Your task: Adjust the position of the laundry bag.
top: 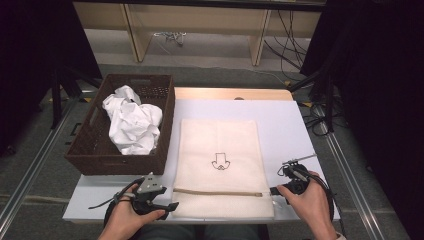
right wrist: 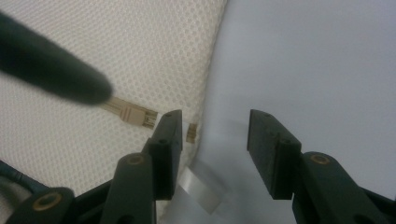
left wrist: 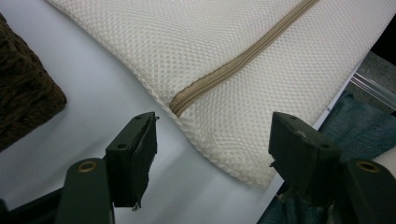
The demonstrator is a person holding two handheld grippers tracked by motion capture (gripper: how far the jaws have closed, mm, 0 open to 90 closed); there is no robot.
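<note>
A: High view: even overhead light. White table point(top: 295, 125) bright but not blown out; surroundings fall to near black on both sides. Soft, slightly grainy.

B: Left gripper view: mesh bag point(left wrist: 224, 56) weave sharp, shadows faint.

A: Right gripper view: dimmer, bluish; 1 dark blurred shape upper left, weave slightly soft.

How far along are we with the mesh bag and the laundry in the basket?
Early. Done: the mesh bag lies flat on the table. In hand: both tools are open at its near corners, the left tool by the zipper's closed end, the right tool by the zipper pull, gripping nothing. Left: the zipper looks shut, and the white cloth sits in the basket.
</note>
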